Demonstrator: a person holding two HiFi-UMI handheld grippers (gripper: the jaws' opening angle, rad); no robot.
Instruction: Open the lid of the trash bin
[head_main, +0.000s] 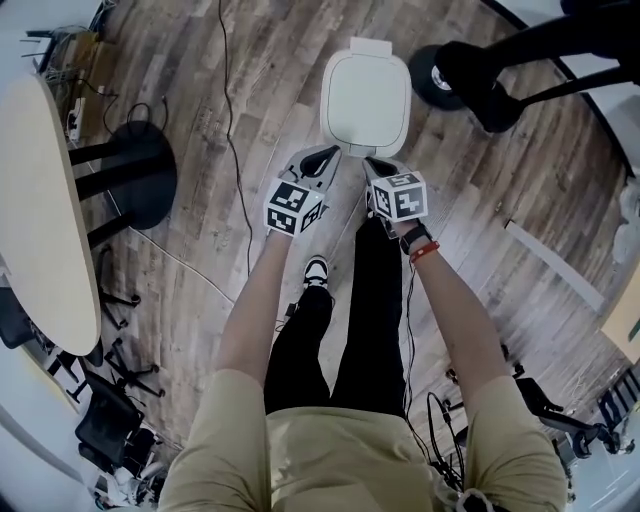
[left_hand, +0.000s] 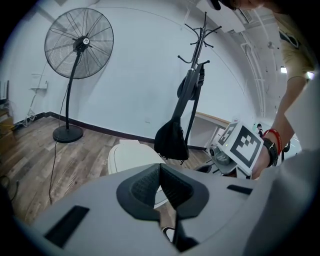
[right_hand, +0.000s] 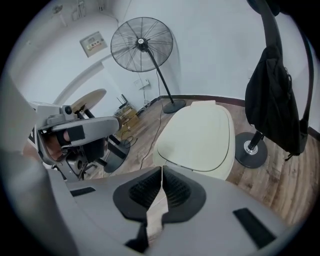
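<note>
Head view, looking steeply down: one white trash bin (head_main: 365, 100) stands on the wood floor at top centre, its lid flat and closed. Two grippers point at its near edge. The left gripper (head_main: 328, 153) is at the bin's lower left corner and the right gripper (head_main: 373, 163) just beside it, lower centre. Each carries one marker cube, black squares on white with no letters. This view alone shows one round table (head_main: 40, 200) at the left edge, one thin cable (head_main: 235, 150) running down the floor, and one shoe (head_main: 316, 268) below the grippers.

Left gripper view shows that gripper (left_hand: 161, 186) with its dark pads pressed together and nothing between them. The bin (left_hand: 131, 156) sits just beyond, mid-frame. Only from down here do the upright things appear: one standing fan (left_hand: 79, 45) at upper left, and one coat stand (left_hand: 200, 50) with one black bag (left_hand: 172, 135) hanging at centre. The right gripper's cube (left_hand: 242, 146) shows at the right.

Right gripper view has its own jaws (right_hand: 161, 187) also meeting in a thin line, empty. The bin lid (right_hand: 197, 135) fills the centre, closed. The fan (right_hand: 142, 45) stands at the top and the bag (right_hand: 275, 90) hangs at the right. The left gripper (right_hand: 75, 131) is at the left. One wall panel (right_hand: 92, 42) at upper left carries print too small to read.
</note>
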